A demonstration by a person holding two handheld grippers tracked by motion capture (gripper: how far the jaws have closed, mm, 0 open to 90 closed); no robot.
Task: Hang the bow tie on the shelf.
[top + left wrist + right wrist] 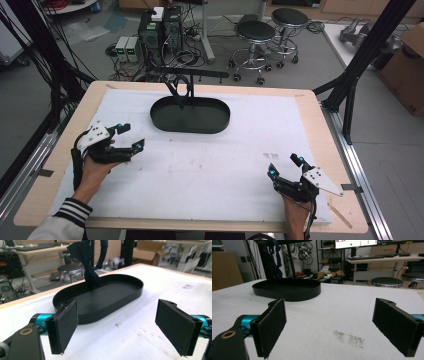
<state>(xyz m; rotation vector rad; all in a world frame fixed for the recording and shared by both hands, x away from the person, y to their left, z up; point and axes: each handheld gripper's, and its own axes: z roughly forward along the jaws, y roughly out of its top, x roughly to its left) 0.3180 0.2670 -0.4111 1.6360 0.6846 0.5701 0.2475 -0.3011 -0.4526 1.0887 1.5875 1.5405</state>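
Left gripper (132, 136) jaws spread wide, nothing between them, near the black oval tray (190, 115). Right gripper (284, 166) jaws likewise spread and empty over the bench (210, 170).

White mat (210, 175) covering the wooden table (320, 150), with a grey smudge (270, 155) toward its right edge. On the floor beyond the far edge: two black stools (256, 32), computer towers (161, 27) amid tangled cables. A cardboard box (407, 70) stands right of the table.
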